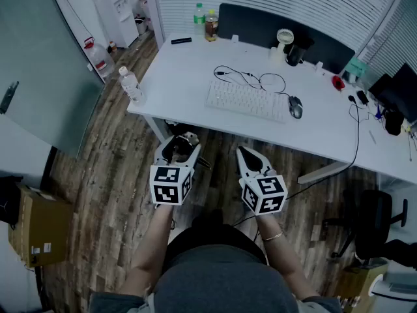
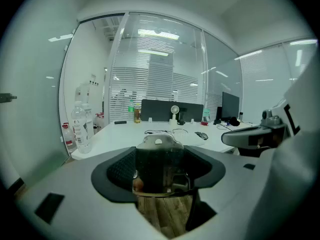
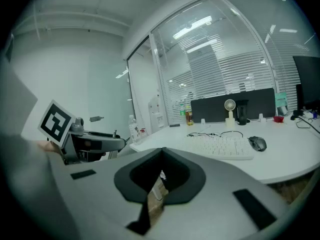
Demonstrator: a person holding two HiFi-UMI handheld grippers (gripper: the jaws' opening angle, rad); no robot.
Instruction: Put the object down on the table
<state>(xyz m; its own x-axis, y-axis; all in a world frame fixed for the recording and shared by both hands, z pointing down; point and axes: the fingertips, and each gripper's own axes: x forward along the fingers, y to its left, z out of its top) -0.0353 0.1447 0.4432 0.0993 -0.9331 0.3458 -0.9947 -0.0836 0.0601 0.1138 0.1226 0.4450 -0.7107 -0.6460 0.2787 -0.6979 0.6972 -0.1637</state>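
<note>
Above the wooden floor (image 1: 98,175), just short of the white counter (image 1: 189,77), the right tongs (image 1: 242,151) sit closed and empty beside the left tongs (image 1: 180,143), which are spread wide and clamp a dark, metal-topped object (image 2: 159,166) off the counter.

My left gripper (image 1: 177,150) and right gripper (image 1: 245,154), white shells with black inner pads, left marker cube (image 1: 171,184) and right marker cube (image 1: 264,194), white with bold black square patterns, my grey top (image 1: 228,285), thin bracelet (image 1: 273,237) on my right wrist
</note>
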